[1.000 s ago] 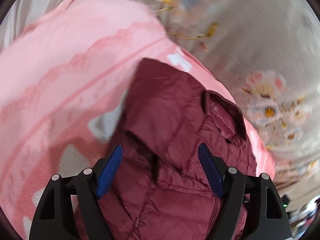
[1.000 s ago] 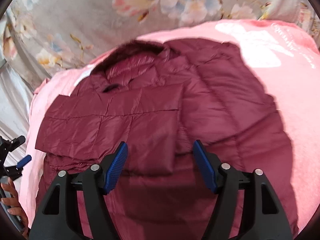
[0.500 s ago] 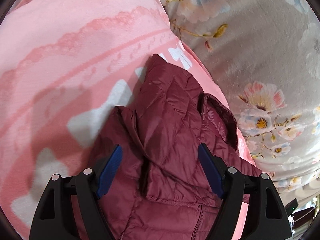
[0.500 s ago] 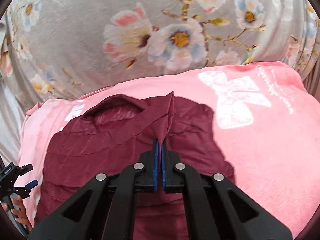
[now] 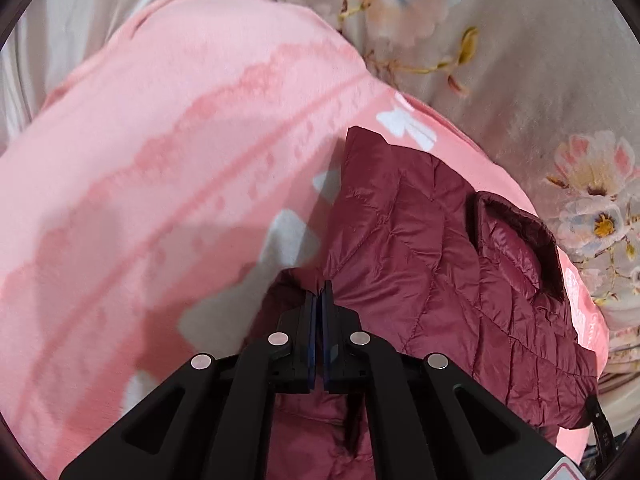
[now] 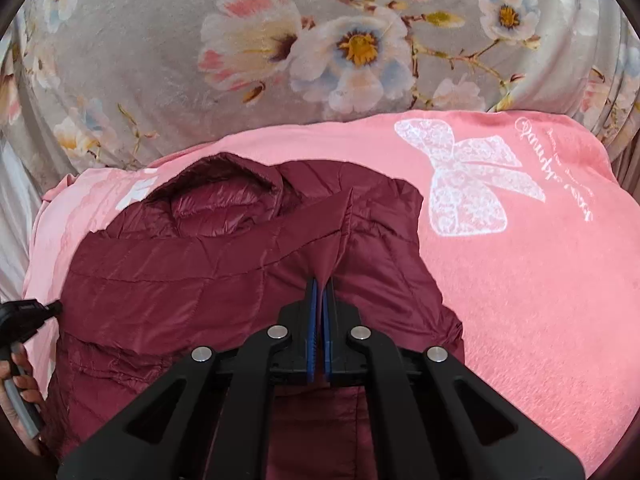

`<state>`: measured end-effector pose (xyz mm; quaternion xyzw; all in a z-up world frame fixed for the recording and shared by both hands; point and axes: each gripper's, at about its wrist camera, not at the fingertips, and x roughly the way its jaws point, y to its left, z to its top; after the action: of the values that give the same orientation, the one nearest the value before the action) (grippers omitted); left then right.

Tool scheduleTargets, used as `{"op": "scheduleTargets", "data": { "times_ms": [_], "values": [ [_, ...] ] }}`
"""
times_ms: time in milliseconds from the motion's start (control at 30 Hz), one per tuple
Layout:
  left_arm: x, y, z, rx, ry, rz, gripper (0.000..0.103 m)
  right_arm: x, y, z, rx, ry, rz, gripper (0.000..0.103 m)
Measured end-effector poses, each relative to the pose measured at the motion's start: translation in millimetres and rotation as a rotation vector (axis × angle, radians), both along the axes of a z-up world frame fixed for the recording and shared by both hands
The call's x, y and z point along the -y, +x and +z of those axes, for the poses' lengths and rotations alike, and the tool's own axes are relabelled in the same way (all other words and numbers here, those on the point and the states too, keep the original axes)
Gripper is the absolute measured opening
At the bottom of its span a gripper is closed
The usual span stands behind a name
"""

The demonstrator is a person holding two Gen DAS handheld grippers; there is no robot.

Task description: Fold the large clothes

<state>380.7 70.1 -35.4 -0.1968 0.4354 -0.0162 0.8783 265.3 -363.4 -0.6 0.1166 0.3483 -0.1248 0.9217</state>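
A maroon quilted puffer jacket (image 5: 432, 264) lies partly folded on a pink blanket (image 5: 160, 168), collar toward the floral cover. My left gripper (image 5: 320, 292) is shut on the jacket's edge at its left side. In the right wrist view the jacket (image 6: 192, 280) spreads left of centre, collar (image 6: 216, 204) at the far end. My right gripper (image 6: 320, 292) is shut on a raised ridge of jacket fabric. The left gripper (image 6: 36, 312) and the hand holding it show at that view's left edge, by the jacket's left side.
The pink blanket (image 6: 540, 280) carries a white bow print (image 6: 468, 184). A grey floral bed cover (image 6: 320, 48) lies beyond it and also shows in the left wrist view (image 5: 540, 80). Dark clutter sits past the bed edge at lower right (image 5: 600, 432).
My left gripper went from open over the jacket to shut on its edge. My right gripper, shut half a second ago, still pinches the fabric; the view has drawn nearer.
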Motion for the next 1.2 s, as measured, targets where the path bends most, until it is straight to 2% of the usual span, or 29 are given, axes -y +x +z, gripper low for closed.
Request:
{"op": "scheduleTargets", "data": {
  "times_ms": [233,367,500,600,700,800,933,1000,1067,1133,1200],
  "values": [
    [6.2,-0.2,-23.0,-0.04,0.082,-0.016,0.0,4.4,0.4,-43.9,-0.082,0.023,-0.023,0.001],
    [12.2,-2.0,-31.9,-0.028,0.132,-0.023,0.0,6.2,2.1,-63.5,-0.112,0.021,-0.033,0.001],
    [18.5,-1.9,-37.4,-0.012,0.184,-0.034,0.0,1.0,3.0,-70.9,-0.12,-0.005,-0.035,0.001],
    [27.2,-3.3,-39.9,0.011,0.258,-0.038,0.001,-7.0,4.3,-72.4,-0.134,-0.057,-0.031,0.001],
    [31.3,-5.5,-39.1,0.022,0.297,-0.036,0.002,-6.0,3.8,-71.0,-0.138,-0.054,-0.025,0.002],
    [25.3,-13.9,-28.9,0.03,0.303,-0.037,0.007,-1.5,-8.1,-60.1,-0.123,-0.003,-0.029,0.006],
    [25.4,-39.2,14.1,0.124,0.353,-0.073,0.007,-9.4,-27.2,-20.9,-0.036,0.001,-0.005,0.008],
    [39.7,-41.1,40.4,0.164,0.341,-0.111,0.008,-20.1,-17.6,-6.4,-0.021,0.019,0.036,0.01],
    [60.7,-34.3,55.3,0.168,0.315,-0.162,0.008,-33.2,1.8,2.3,-0.017,0.041,0.08,0.017],
    [84.7,-23.0,60.3,0.151,0.29,-0.209,0.009,-44.8,26.6,0.7,-0.034,0.057,0.113,0.021],
    [111.1,-7.4,50.8,0.097,0.29,-0.247,0.009,-50.2,50.2,-13.4,-0.078,0.094,0.136,0.021]
  ]
}}
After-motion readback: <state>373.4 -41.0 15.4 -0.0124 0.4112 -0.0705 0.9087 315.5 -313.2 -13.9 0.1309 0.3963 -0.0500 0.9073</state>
